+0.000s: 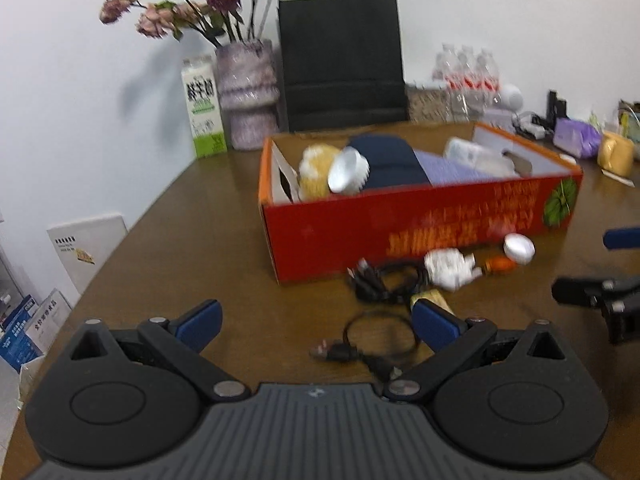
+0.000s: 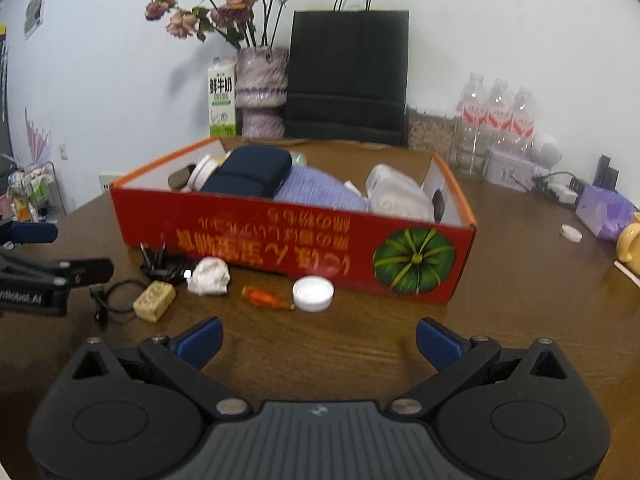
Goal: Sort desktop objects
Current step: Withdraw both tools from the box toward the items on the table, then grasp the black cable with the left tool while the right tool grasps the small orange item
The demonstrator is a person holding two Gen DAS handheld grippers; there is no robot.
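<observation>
A red cardboard box [image 1: 400, 232] [image 2: 280, 240] sits on the brown table and holds a dark pouch [image 2: 248, 176], a purple cloth [image 2: 320, 192], a white cup [image 1: 347, 170] and other items. In front of it lie black cables [image 1: 380, 280] [image 2: 160, 268], a crumpled white tissue [image 1: 450, 268] [image 2: 209, 277], an orange carrot-like item [image 2: 264, 297], a white lid [image 2: 313, 293] and a beige block [image 2: 154, 301]. My left gripper [image 1: 316, 320] is open and empty above a looped cable [image 1: 360, 344]. My right gripper [image 2: 318, 340] is open and empty, short of the lid.
A vase of dried flowers [image 2: 262, 92], a milk carton [image 2: 221, 98] and a black paper bag [image 2: 348, 76] stand at the back wall. Water bottles [image 2: 496, 120], a purple pack [image 2: 604, 210] and a small white lid [image 2: 571, 233] are at the right.
</observation>
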